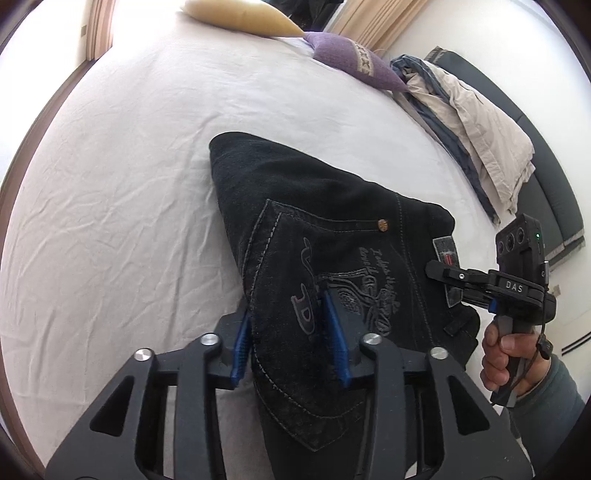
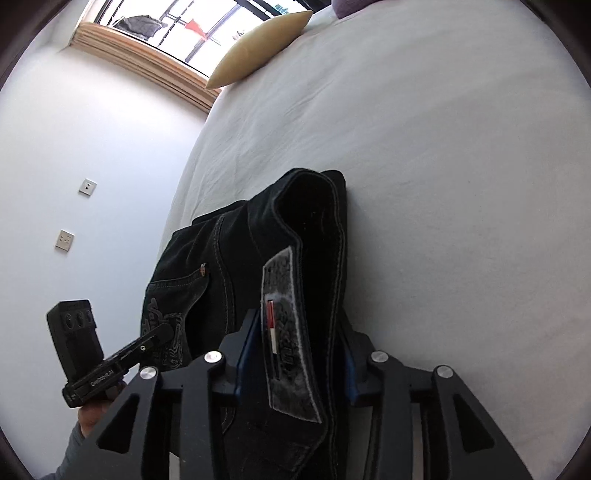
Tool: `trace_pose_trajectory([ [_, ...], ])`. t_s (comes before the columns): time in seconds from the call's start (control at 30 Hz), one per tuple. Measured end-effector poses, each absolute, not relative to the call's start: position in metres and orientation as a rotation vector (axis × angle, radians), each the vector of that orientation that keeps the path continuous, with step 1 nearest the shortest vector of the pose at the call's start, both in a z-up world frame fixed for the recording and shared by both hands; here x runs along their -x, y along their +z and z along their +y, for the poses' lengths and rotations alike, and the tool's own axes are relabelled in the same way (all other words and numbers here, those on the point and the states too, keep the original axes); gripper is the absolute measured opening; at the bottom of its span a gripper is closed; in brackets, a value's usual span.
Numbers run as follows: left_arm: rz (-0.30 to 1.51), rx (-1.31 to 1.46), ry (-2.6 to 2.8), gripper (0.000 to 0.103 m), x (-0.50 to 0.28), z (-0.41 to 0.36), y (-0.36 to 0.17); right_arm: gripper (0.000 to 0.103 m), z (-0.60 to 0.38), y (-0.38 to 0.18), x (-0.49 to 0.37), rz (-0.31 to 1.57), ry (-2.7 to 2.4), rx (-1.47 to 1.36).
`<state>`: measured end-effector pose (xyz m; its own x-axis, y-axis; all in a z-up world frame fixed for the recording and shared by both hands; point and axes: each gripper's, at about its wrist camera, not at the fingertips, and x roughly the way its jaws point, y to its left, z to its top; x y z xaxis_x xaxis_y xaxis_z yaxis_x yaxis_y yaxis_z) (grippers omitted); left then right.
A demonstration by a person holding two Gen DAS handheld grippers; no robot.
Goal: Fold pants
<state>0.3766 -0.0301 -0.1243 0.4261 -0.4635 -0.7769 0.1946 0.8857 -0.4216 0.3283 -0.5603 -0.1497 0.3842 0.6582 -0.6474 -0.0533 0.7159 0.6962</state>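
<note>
Right now the black pants (image 1: 314,229) lie folded into a thick bundle on the white bed sheet (image 1: 110,206), toward the near edge of the bed, well apart from the yellow pillow (image 1: 240,18) and the purple pillow (image 1: 351,59) at its far end. In the left wrist view the bundle's long axis runs from the near edge up and away, with its narrower folded end pointing toward the pillows; the back pocket with grey stitching and an embroidered design faces up. The waistband, carrying a grey label patch (image 2: 291,332), is on the bundle's right side and stands up on edge in the right wrist view.

The left gripper (image 1: 284,332) has its blue pads spread, one on each side of the pocket edge of the pants; the gap between pads and cloth is visible, so nothing is pinched. The right gripper (image 2: 295,354) is likewise spread, its fingers straddling the waistband and label patch without pressing on them. A hand (image 1: 502,354) in a grey sleeve holds the right gripper's handle just beside the pants. A heap of beige and blue-grey clothes (image 1: 469,122) lies beyond the pants, off the bed's right edge.
</note>
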Motion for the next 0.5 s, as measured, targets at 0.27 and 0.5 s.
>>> trace_pose_trajectory([
  [0.27, 0.989, 0.358, -0.395, 0.049, -0.351, -0.004, -0.121, 0.07, -0.589, -0.136, -0.304, 1.012, 0.482, -0.718],
  [0.5, 0.708, 0.172, -0.267, 0.083, -0.258, -0.004, -0.039, 0.077, -0.596, -0.088, -0.248, 0.886, 0.372, -0.635],
])
